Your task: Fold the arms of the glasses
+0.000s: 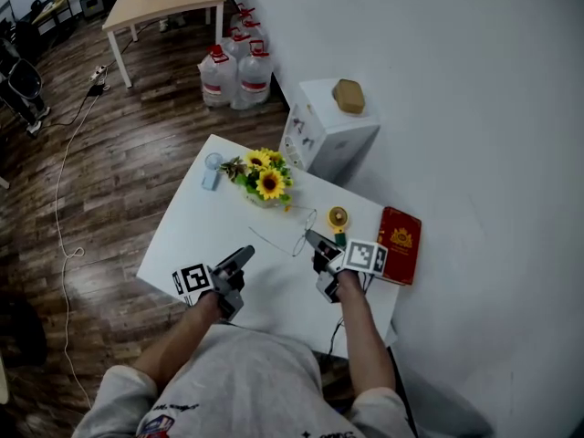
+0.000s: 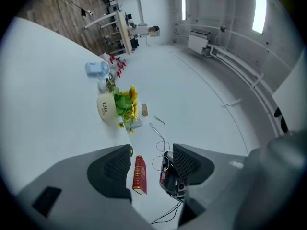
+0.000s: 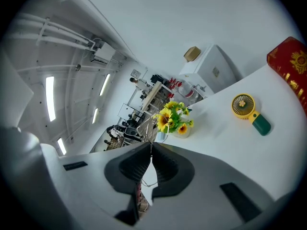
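Thin wire-framed glasses (image 1: 299,235) hang above the white table (image 1: 196,235), their arms spread out toward the left. My right gripper (image 1: 312,238) is shut on the frame at its right end. In the right gripper view the wire (image 3: 149,134) runs out from between the closed pads of that gripper (image 3: 151,150). My left gripper (image 1: 242,261) hovers to the left of the glasses, open, with nothing in it. The left gripper view looks between its wide jaws (image 2: 151,166) at the glasses (image 2: 164,135) further off.
A pot of sunflowers (image 1: 265,185) stands at the table's far side, with a small blue object (image 1: 213,170) left of it. A yellow hand fan (image 1: 338,219) and a red book (image 1: 400,243) lie at the right. A white cabinet (image 1: 333,130) stands beyond.
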`<control>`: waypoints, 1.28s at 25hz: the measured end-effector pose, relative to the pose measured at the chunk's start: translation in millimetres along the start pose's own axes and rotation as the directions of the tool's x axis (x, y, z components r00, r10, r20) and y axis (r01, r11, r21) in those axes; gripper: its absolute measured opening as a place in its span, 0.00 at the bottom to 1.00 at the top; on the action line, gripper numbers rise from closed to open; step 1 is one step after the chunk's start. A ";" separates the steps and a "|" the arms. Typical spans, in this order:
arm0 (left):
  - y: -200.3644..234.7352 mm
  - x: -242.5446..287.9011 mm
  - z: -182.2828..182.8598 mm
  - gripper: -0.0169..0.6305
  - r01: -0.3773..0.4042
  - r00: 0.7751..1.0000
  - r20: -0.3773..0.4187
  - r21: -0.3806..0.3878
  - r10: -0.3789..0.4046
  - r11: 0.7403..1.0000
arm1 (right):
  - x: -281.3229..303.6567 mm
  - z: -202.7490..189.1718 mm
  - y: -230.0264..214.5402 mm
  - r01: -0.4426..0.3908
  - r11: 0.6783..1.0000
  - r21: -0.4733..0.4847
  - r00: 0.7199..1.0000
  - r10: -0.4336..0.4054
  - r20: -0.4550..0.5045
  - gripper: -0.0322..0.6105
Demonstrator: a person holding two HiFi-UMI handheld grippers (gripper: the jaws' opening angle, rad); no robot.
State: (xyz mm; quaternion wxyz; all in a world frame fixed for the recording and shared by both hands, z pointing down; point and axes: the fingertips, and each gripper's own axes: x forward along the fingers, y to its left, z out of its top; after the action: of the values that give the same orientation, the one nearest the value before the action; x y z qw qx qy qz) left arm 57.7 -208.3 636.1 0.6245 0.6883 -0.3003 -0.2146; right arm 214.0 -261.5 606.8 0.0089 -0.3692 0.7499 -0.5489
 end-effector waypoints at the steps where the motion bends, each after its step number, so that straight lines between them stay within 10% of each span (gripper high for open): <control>1: -1.8 3.1 -2.4 0.43 0.001 1.000 0.002 -0.021 -0.001 1.000 | 1.2 -0.2 1.1 -0.004 1.000 -0.009 1.000 0.004 -0.002 0.08; 16: -11.3 34.0 -8.4 0.10 0.026 0.999 0.029 -0.052 -0.024 0.998 | 5.9 -10.4 1.0 0.001 1.000 -0.028 1.000 -0.002 -0.026 0.08; 32: -15.6 60.8 -23.7 0.05 0.014 0.992 -0.124 0.114 0.000 0.993 | 5.2 -36.8 -4.6 0.019 0.998 -0.053 0.994 -0.025 -0.106 0.08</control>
State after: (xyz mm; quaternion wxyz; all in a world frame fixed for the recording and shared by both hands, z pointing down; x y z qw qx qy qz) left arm 120.1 -231.8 628.6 0.6007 0.7359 -0.2706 -0.1562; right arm 197.4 -235.0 627.2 -0.0467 -0.3477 0.7591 -0.5483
